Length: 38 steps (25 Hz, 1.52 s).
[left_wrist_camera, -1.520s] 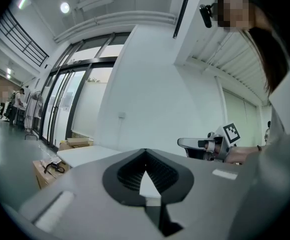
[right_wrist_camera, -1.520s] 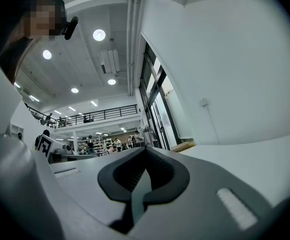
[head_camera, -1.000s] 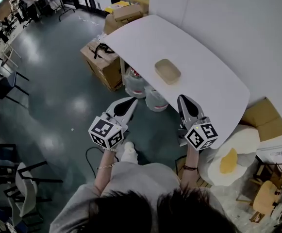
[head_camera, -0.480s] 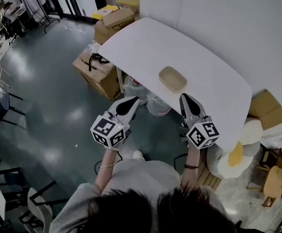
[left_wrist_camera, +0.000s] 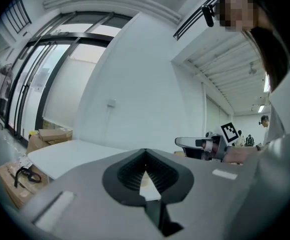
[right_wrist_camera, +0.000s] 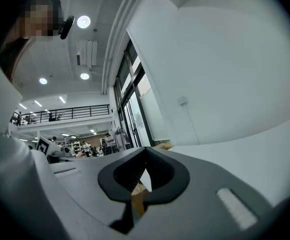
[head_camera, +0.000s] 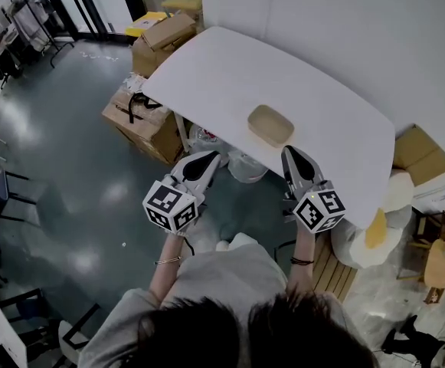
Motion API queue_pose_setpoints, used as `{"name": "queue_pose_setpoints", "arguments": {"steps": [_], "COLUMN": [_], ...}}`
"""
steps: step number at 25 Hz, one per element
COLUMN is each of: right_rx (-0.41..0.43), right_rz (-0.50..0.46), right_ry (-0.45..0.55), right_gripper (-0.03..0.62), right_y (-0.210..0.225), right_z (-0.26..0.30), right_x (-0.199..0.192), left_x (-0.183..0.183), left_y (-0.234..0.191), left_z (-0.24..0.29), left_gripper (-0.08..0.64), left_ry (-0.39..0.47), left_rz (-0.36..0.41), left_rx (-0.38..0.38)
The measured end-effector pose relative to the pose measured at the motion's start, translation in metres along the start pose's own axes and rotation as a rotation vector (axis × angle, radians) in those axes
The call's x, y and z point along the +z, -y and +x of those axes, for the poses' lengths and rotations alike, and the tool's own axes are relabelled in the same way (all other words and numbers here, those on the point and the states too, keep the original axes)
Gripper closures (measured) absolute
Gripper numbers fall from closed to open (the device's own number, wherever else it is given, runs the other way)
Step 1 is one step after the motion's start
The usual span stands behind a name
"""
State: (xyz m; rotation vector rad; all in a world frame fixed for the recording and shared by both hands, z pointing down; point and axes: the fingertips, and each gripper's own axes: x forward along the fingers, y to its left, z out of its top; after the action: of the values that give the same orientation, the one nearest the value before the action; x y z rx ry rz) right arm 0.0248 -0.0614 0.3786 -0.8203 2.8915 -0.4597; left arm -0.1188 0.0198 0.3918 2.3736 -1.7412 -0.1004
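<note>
1. Closest to the person, the left gripper [head_camera: 208, 159] is held out over the dark floor [head_camera: 76, 182]. Its jaws are pressed together at the tips, with nothing pinched between them.
2. Level with it, well apart to the right, the right gripper [head_camera: 290, 153] has its jaws closed tip to tip as well, and they hold nothing.
3. Both grippers point towards the white table [head_camera: 230, 75]. From the head view, the right one's tip sits just at the table's near edge.
4. Between the two tips, down below that edge, stand two clear water jugs [head_camera: 245, 167].
5. A shallow tan tray [head_camera: 270, 125] lies flat on the table near the same edge. It is ahead of the gap between the grippers, nearer the right one, and touches neither.
6. Off the table's left end, a cardboard box [head_camera: 142, 117] stands on the floor with a black strap on top.
7. Farther back, a second box [head_camera: 165, 33] stands near the table's far corner.
8. Behind the table is a plain white wall [head_camera: 345, 29].
</note>
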Motion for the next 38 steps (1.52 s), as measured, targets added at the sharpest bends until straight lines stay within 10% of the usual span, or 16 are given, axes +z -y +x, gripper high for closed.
{"name": "queue_pose_setpoints", "arguments": {"steps": [38], "right_rx": [-0.162], "right_rz": [0.077], "right_ry": [-0.044], "right_gripper": [0.58], "right_y": [0.154], "right_z": [0.089], "right_x": [0.011], "left_x": [-0.013], "left_y": [-0.066], "left_z": [0.197], "left_gripper": [0.565], "left_ry": [-0.14], "left_rz": [-0.034], "left_rx": [-0.182]}}
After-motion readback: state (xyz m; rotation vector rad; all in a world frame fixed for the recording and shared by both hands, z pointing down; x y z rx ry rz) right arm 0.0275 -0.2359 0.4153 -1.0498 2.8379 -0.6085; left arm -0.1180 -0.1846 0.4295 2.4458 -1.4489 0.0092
